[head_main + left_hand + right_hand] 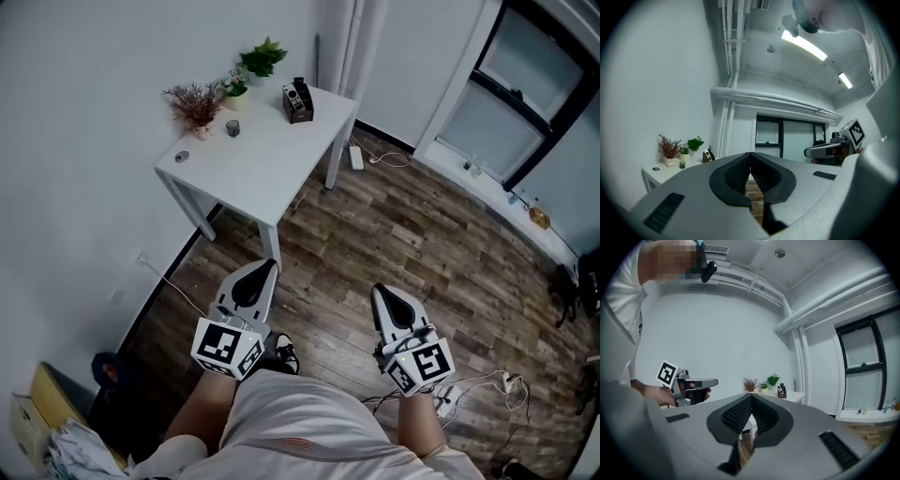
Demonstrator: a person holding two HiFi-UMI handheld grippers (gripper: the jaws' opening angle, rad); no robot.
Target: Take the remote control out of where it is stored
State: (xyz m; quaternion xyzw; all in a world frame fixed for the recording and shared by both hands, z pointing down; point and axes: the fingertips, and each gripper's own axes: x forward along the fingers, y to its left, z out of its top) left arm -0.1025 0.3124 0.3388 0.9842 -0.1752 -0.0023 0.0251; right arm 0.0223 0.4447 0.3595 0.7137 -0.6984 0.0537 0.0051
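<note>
With jaws shut and empty, the left gripper point(263, 269) and right gripper point(379, 292) should near the worktop point(272, 159), then open one squarely over the remote point(297, 95) in its holder point(301, 113).

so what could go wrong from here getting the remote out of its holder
1. The remote stands in a small holder at the far corner of the table; a slanted pull might tip the holder over.
2. The left gripper and right gripper are both shut; one must open before reaching.
3. Cables lie on the floor by the table, a possible trip.
</note>
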